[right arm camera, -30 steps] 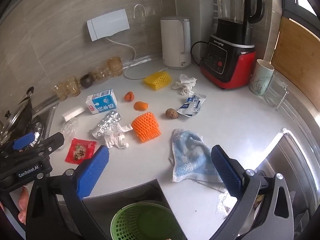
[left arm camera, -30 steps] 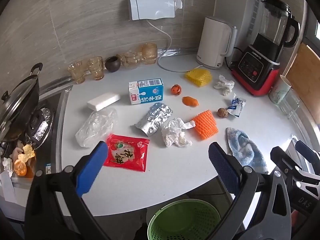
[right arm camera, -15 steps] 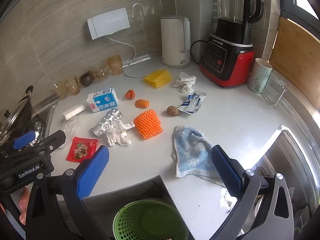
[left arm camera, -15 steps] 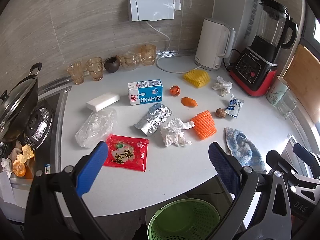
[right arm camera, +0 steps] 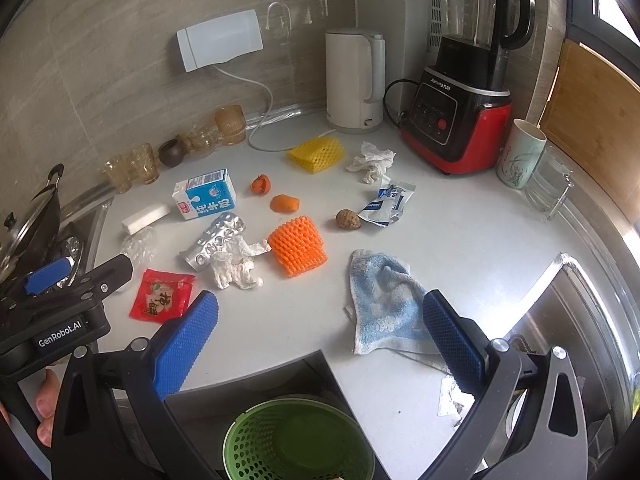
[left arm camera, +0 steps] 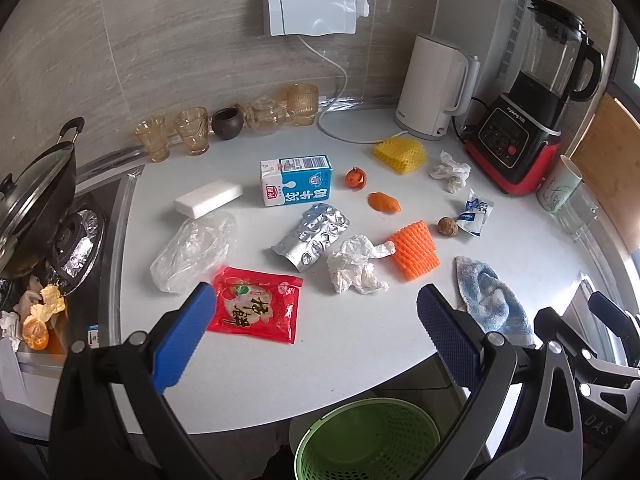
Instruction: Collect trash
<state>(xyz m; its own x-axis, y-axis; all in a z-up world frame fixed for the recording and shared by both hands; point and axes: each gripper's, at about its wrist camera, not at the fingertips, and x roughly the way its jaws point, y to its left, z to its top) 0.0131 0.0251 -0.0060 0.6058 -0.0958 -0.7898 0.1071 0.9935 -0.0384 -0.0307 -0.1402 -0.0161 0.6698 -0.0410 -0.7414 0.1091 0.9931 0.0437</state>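
Trash lies scattered on the white counter (left arm camera: 352, 340): a red snack packet (left arm camera: 256, 308), clear plastic bag (left arm camera: 196, 250), foil blister sheet (left arm camera: 314, 236), crumpled tissue (left arm camera: 356, 266), orange foam net (left arm camera: 414, 254), milk carton (left arm camera: 298, 180), orange peels (left arm camera: 384, 202), yellow foam net (left arm camera: 400, 154) and a small sachet (left arm camera: 474, 212). A green mesh bin (left arm camera: 368, 440) stands below the counter's front edge. My left gripper (left arm camera: 316, 332) hovers open above the front edge, near the red packet. My right gripper (right arm camera: 320, 336) is open too, over the edge beside a blue towel (right arm camera: 384, 300).
A white kettle (left arm camera: 432, 88), red-and-black blender (left arm camera: 528, 116), cup (left arm camera: 558, 188) and glass jug (right arm camera: 548, 184) stand at the back right. Amber glasses (left arm camera: 192, 132) line the wall. A wok with lid (left arm camera: 32, 200) sits on the stove at left. White block (left arm camera: 208, 198).
Both grippers have pulled back slightly and risen, so the counter items sit a little farther off and more of the green bin shows. Nothing on the counter has moved.
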